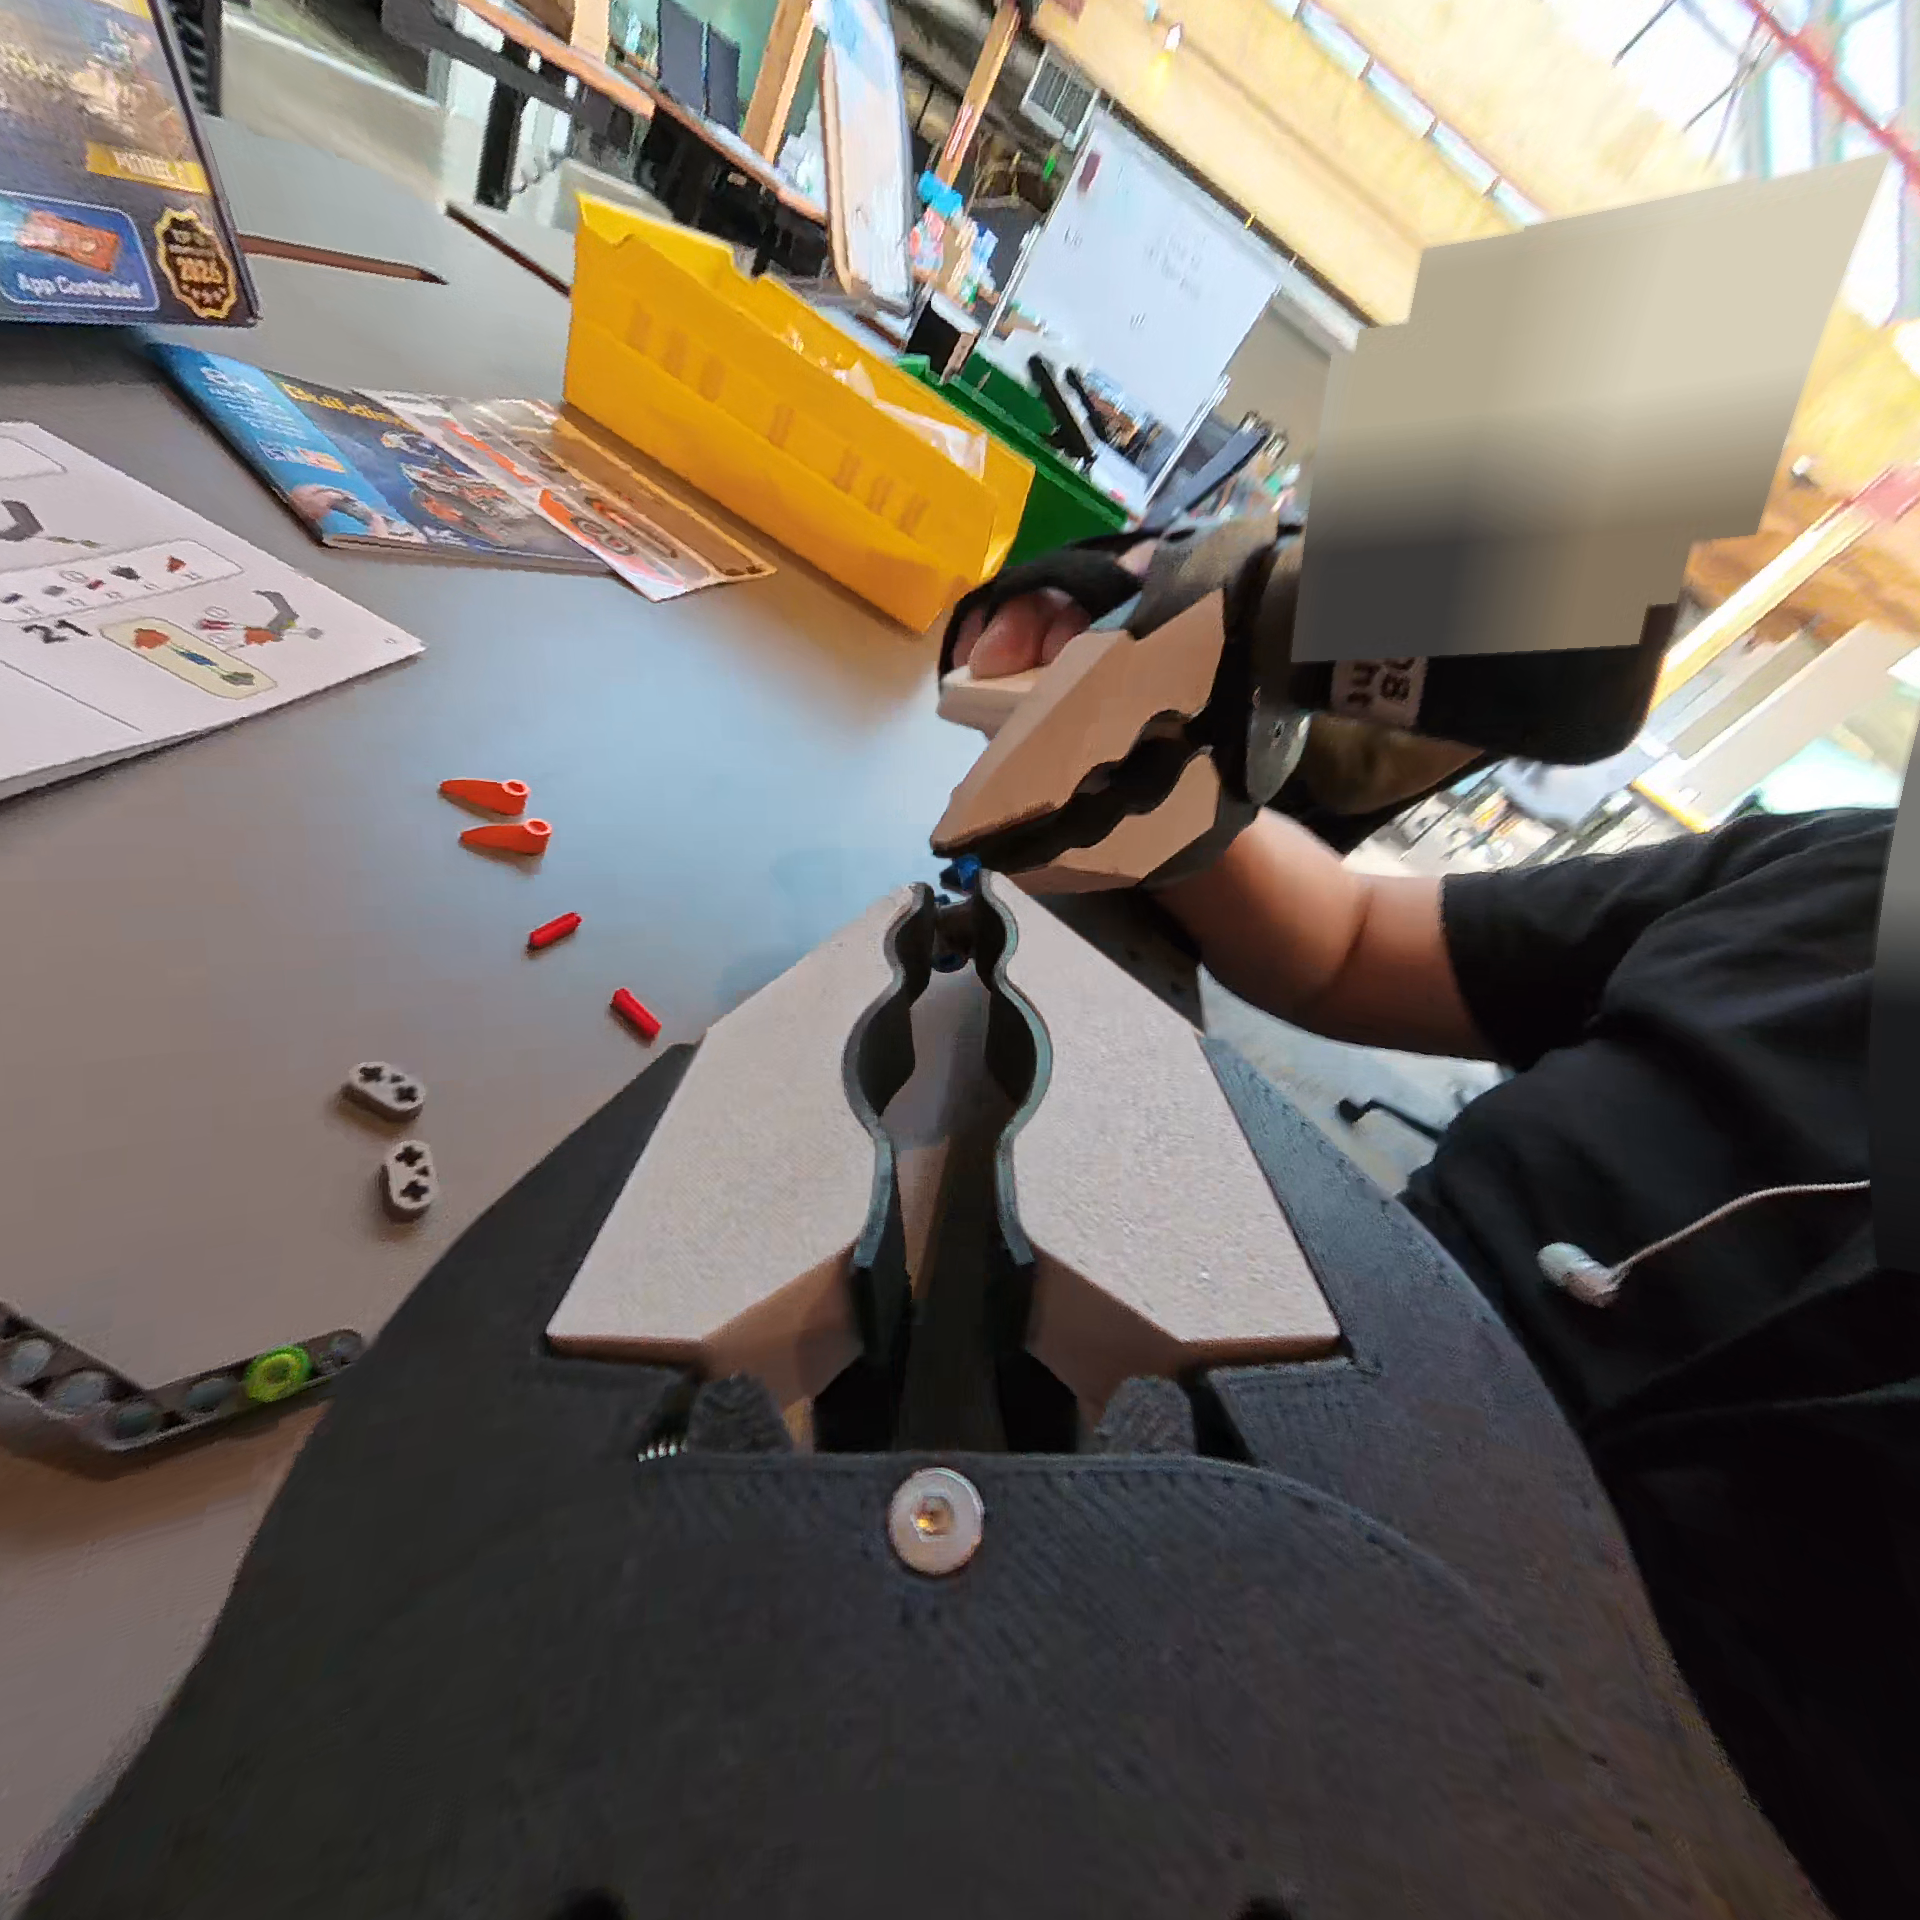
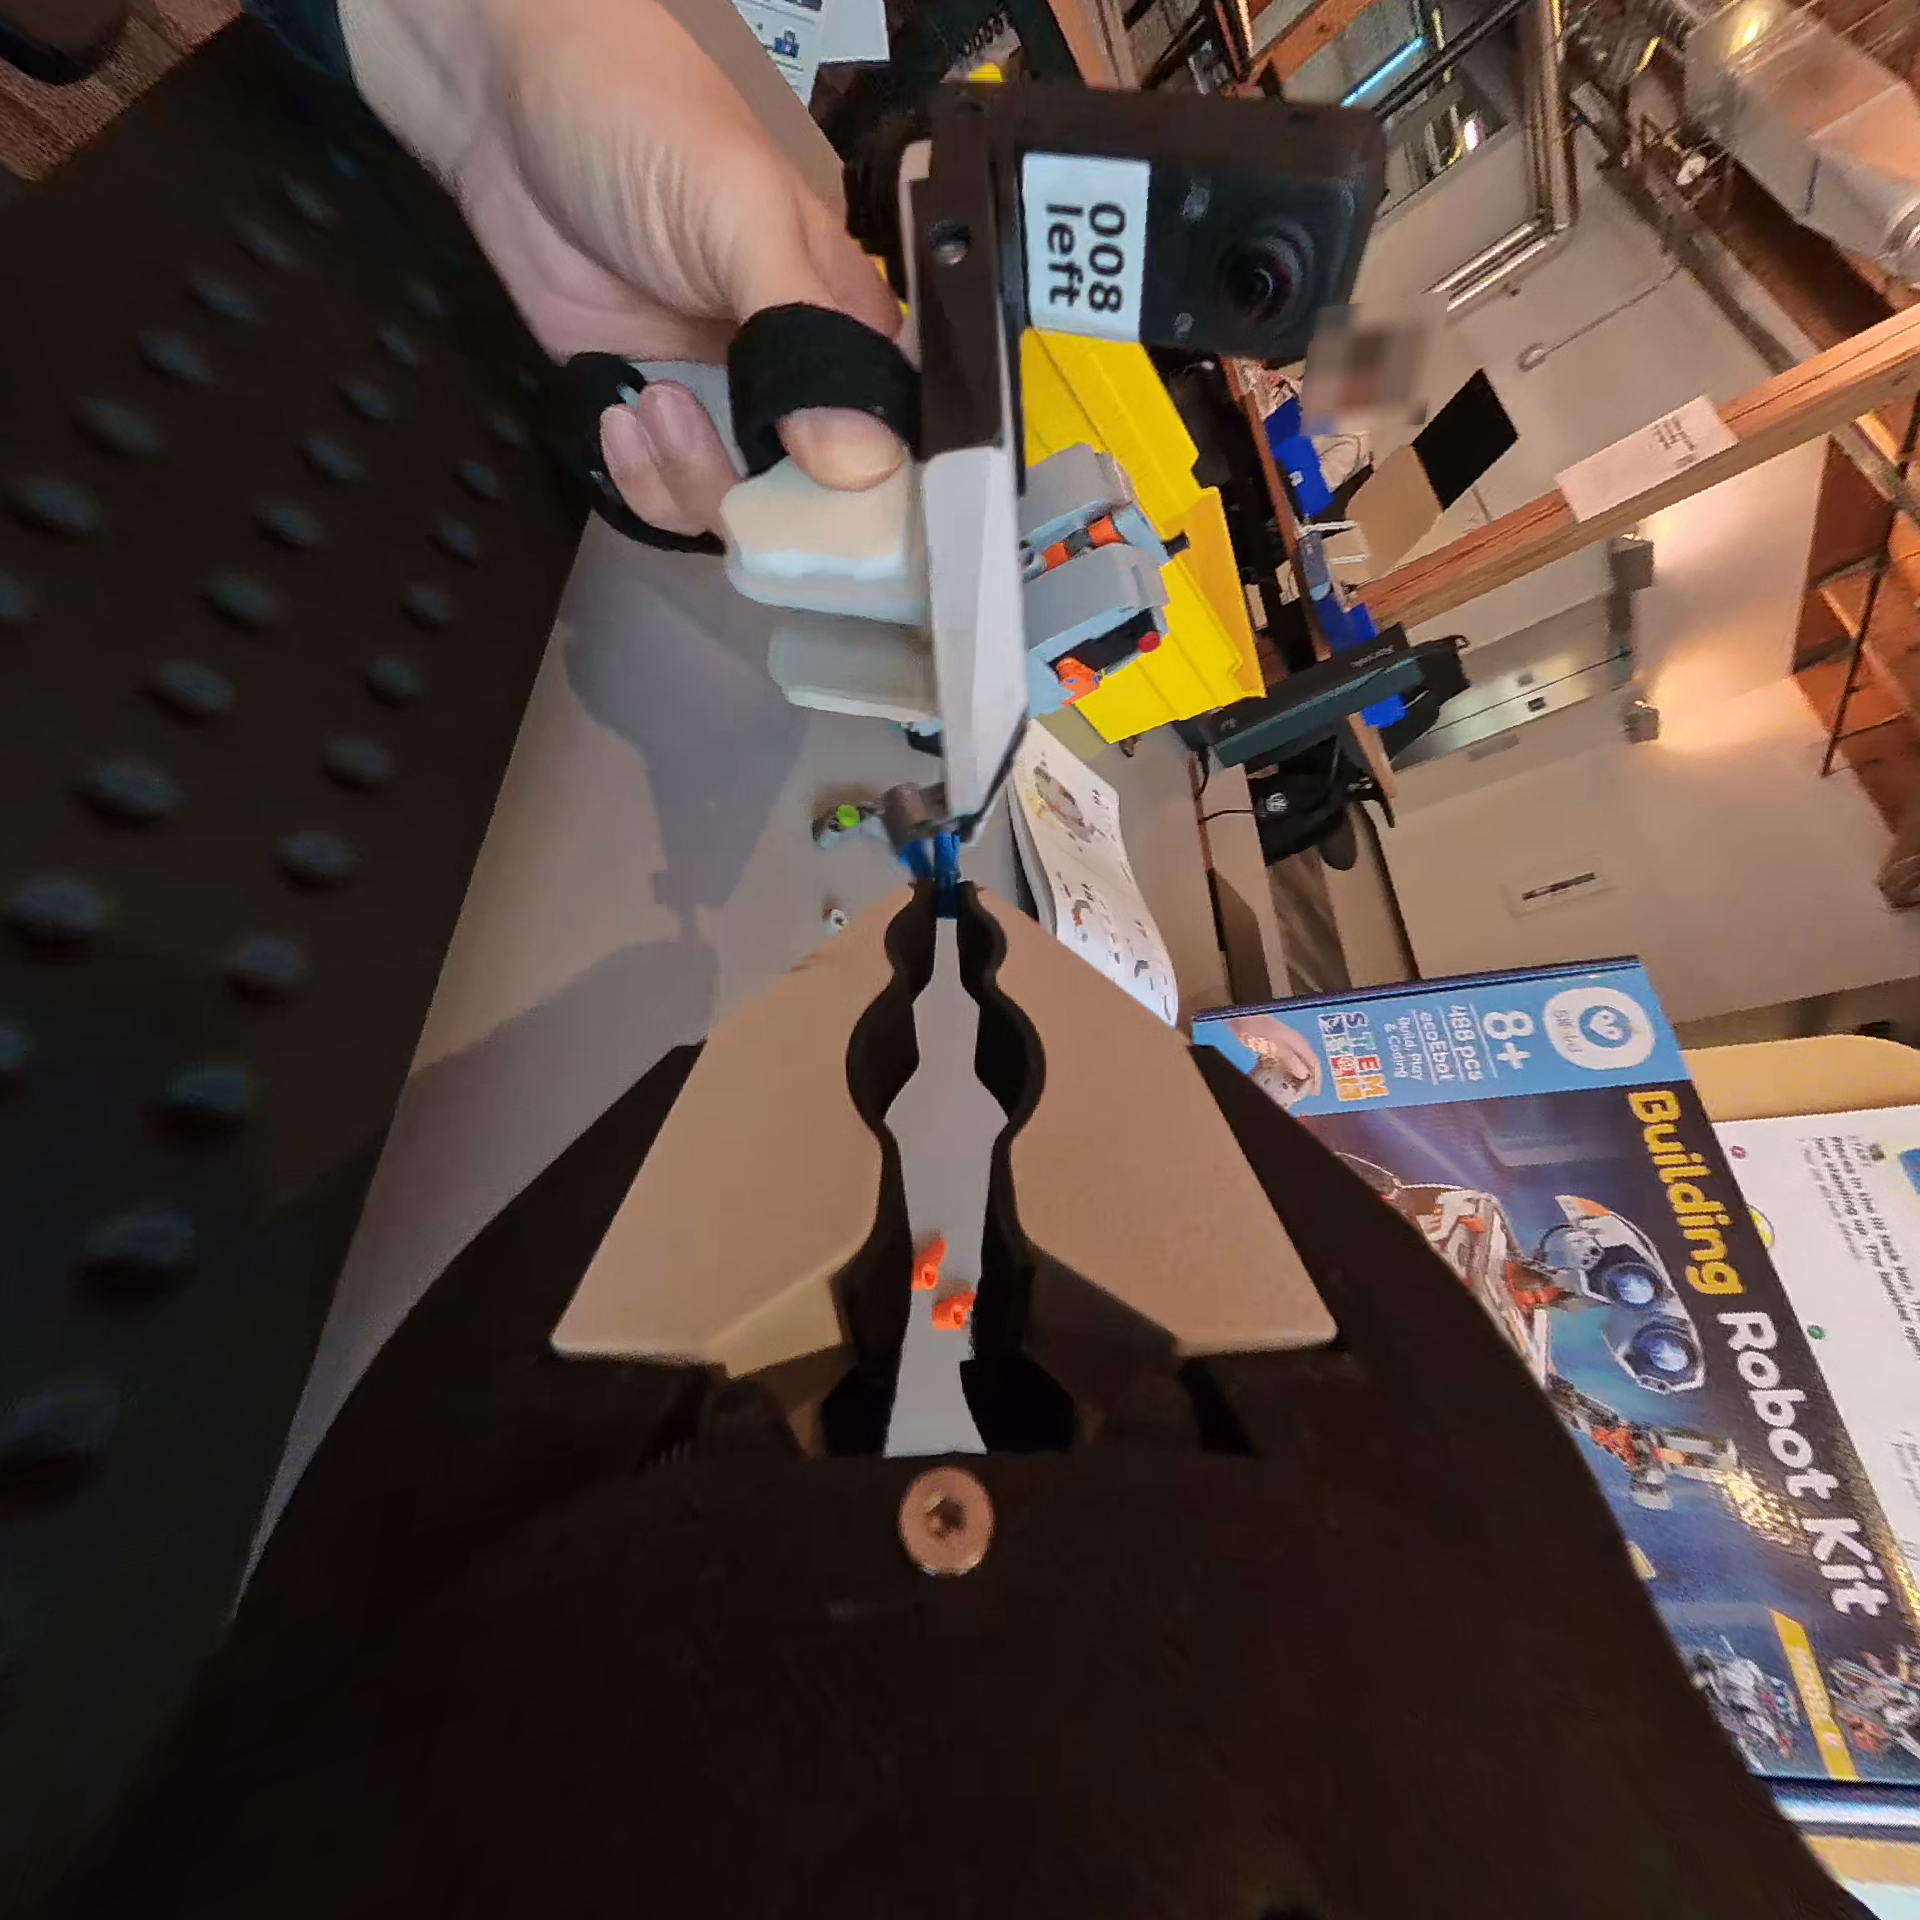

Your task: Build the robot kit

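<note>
- The blue pin (image 2: 940, 868) is held in the air above the grey surface (image 1: 675, 727), right where the tips of my two tools meet.
- Its long axis appears to run along the line from one tool's tips to the other's, roughly in line with the right tool's fingers. It is too small for me to tell which end is which.
- My right tool (image 2: 940, 902) is closed almost completely, pinching the pin at the very tips.
- My left tool (image 1: 951, 914) is closed just as far on a small grey piece (image 2: 910, 805) that touches the pin's far end.
- Both holds are thin tip grips, so I judge that any twist could let the parts slip.
- On the surface to the left lie two orange curved pieces (image 1: 488, 795), two red pins (image 1: 554, 930), two grey connectors (image 1: 384, 1091) and a grey beam (image 1: 156, 1403) with a green bush (image 1: 275, 1374).
- Farther off are an instruction sheet (image 1: 156, 623), a booklet (image 1: 395, 468), a yellow bin (image 1: 769, 416) and the kit box (image 2: 1558, 1299).
</note>
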Demonstrator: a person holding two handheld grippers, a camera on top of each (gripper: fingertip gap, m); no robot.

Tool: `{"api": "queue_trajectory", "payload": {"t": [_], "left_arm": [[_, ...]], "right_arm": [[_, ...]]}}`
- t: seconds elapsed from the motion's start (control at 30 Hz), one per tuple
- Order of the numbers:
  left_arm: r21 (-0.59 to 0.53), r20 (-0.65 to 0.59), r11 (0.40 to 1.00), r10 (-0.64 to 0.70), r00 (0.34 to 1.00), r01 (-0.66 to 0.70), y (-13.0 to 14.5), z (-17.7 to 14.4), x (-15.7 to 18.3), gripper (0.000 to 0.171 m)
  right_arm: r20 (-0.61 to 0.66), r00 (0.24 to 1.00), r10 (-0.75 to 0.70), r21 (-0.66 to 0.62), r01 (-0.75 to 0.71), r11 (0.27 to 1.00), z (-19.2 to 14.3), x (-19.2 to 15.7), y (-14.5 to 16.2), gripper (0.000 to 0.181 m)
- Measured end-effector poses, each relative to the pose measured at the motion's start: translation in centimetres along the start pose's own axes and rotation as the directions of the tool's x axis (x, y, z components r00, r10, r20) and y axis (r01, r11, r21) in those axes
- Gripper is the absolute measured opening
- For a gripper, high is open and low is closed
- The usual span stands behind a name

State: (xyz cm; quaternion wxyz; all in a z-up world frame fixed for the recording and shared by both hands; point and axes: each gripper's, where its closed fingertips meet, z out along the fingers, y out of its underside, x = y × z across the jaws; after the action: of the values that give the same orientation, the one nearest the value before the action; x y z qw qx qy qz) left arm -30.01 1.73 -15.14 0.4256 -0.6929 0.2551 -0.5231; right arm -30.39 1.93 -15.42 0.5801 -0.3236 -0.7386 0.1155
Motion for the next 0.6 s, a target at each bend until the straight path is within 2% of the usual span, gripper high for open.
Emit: {"api": "queue_trajectory", "payload": {"t": [0.1, 0.2, 0.47, 0.6], "left_arm": [[0.063, -0.047, 0.996, -0.057, 0.997, 0.06, -0.89, -0.57, 0.15, 0.005], [0.049, -0.058, 0.996, -0.073, 0.996, 0.076, -0.64, -0.51, 0.12, 0.005], [0.026, -0.041, 0.986, -0.164, 0.986, 0.165, -0.4, -0.3, -0.62, 0.005], [0.023, -0.028, 0.986, -0.162, 0.986, 0.162, -0.32, -0.18, -0.72, 0.005]], "right_arm": [[-0.022, 1.0, 0.002, -0.01, -0.002, 1.0, -0.13, 0.18, 0.02, 0.003], [-0.069, 0.998, -0.008, -0.022, 0.006, 1.0, -0.26, 0.58, 0.12, 0.003], [-0.09, 0.985, -0.145, -0.082, 0.138, 0.987, 0.12, 0.17, 0.31, 0.003], [-0.088, 0.983, -0.161, -0.102, 0.152, 0.983, 0.38, -0.08, 0.31, 0.003]]}}
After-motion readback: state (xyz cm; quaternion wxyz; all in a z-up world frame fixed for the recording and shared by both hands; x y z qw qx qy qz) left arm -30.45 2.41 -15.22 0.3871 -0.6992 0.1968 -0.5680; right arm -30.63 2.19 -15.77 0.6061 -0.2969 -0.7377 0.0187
